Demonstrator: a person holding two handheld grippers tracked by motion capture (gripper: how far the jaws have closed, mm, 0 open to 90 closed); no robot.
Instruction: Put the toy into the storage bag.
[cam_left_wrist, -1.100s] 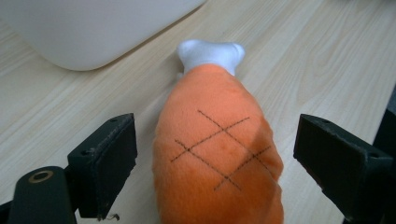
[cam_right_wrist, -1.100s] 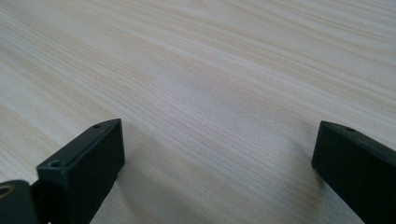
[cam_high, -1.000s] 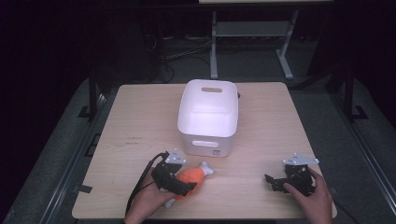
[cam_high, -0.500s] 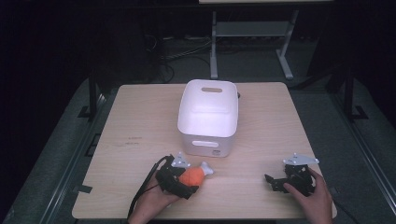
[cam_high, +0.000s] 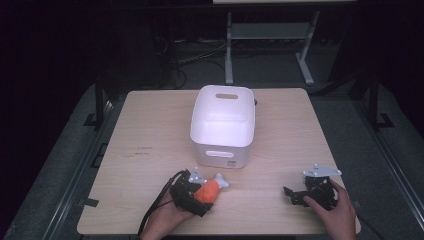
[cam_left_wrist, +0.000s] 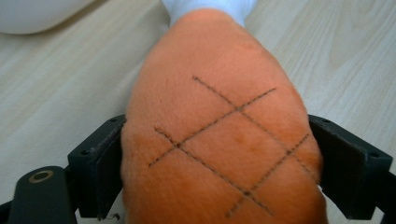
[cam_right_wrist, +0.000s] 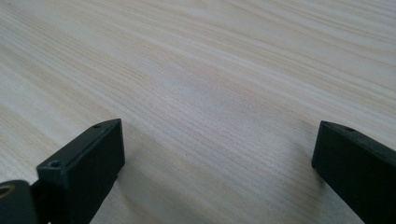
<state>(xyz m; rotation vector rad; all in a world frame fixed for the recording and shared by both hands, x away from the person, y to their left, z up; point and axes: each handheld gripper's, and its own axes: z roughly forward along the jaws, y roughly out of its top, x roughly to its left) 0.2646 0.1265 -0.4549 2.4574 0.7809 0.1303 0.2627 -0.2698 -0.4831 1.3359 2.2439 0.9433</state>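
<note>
An orange plush drumstick (cam_high: 209, 190) with a white bone end lies on the wooden table (cam_high: 150, 130), just in front of the white bin (cam_high: 220, 153). My left gripper (cam_high: 201, 196) is shut on it. In the left gripper view the drumstick (cam_left_wrist: 219, 107), stitched with a dark crisscross, bulges between both black jaws of that gripper (cam_left_wrist: 219, 161), which press its sides. At the front right my right gripper (cam_high: 293, 196) rests low over the table. Its jaws stand wide apart in the right gripper view (cam_right_wrist: 217, 154), with bare wood between them.
The bin stands open at the table's middle, a handle slot in its far wall. Bare wood stretches left of the bin and between the two hands. Dark floor, cables and a metal stand lie beyond the far edge.
My left gripper has slid a little to the right around the drumstick and its jaws have come in against it. The right gripper has stayed put.
</note>
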